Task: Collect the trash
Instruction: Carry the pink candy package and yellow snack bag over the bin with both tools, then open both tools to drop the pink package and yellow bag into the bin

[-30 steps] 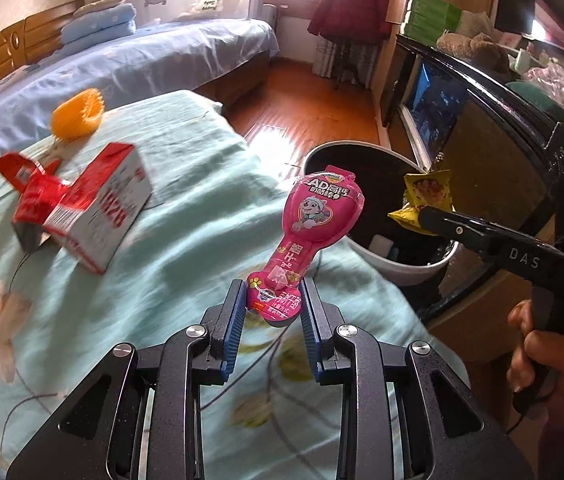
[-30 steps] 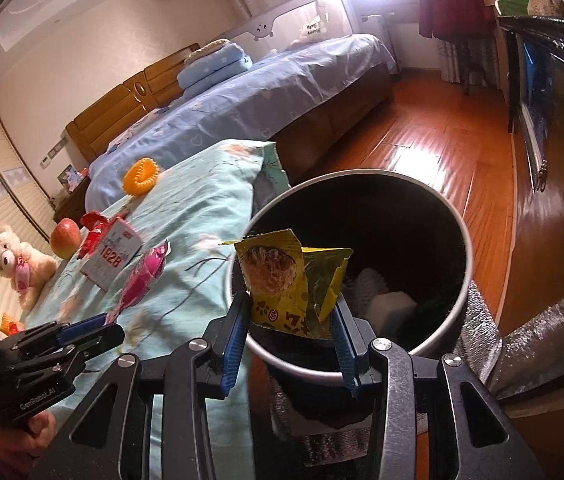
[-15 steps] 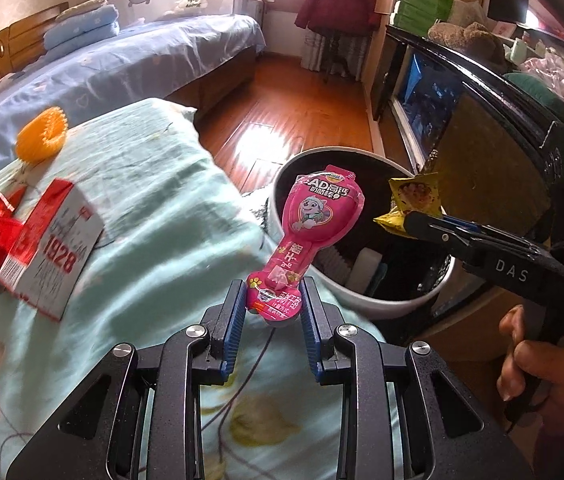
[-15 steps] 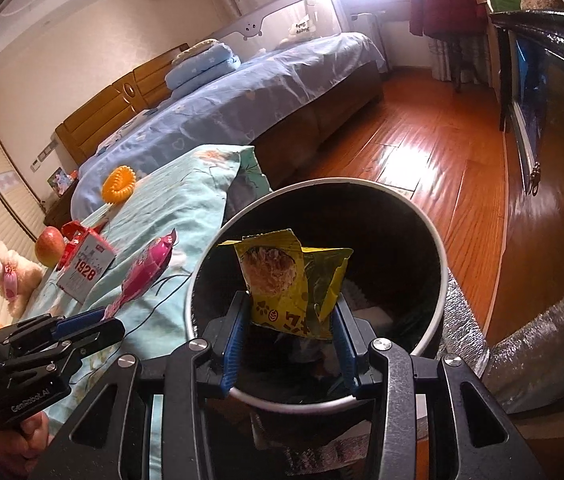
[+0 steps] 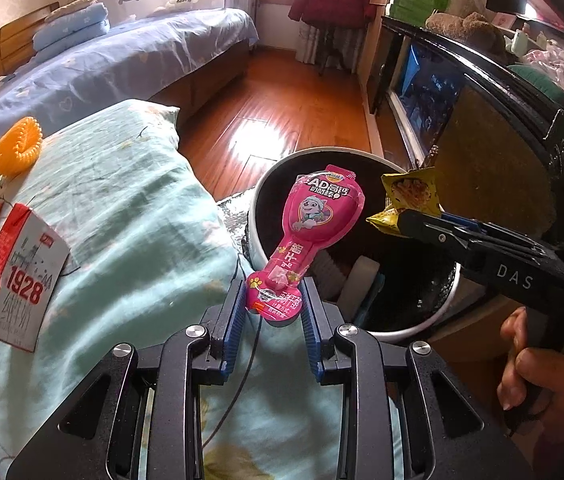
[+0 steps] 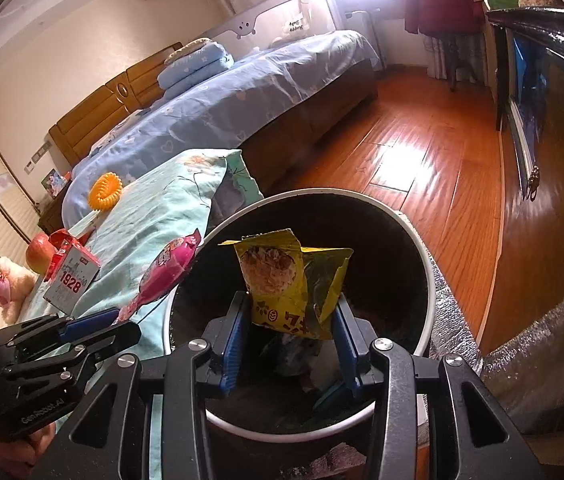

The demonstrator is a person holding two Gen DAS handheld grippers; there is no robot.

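My left gripper (image 5: 271,304) is shut on a pink candy wrapper (image 5: 314,228) and holds it at the near rim of the white trash bin (image 5: 257,204). My right gripper (image 6: 288,332) is shut on a yellow snack bag (image 6: 286,280) and holds it over the open bin (image 6: 422,248). The right gripper with the yellow bag (image 5: 410,196) also shows in the left wrist view. The left gripper with the pink wrapper (image 6: 165,276) also shows in the right wrist view. The bin holds some white and dark trash.
A red-and-white 1928 carton (image 5: 21,280) and an orange ring (image 5: 15,152) lie on the teal bedspread (image 5: 121,220). An apple (image 6: 39,252) sits beyond the carton. A blue bed, wooden floor (image 6: 422,160) and dark cabinet (image 5: 482,92) surround the bin.
Both grippers have moved toward the bin. The pink wrapper now reaches over the bin's rim, and the yellow bag sits lower over the opening. Both grips stayed shut.
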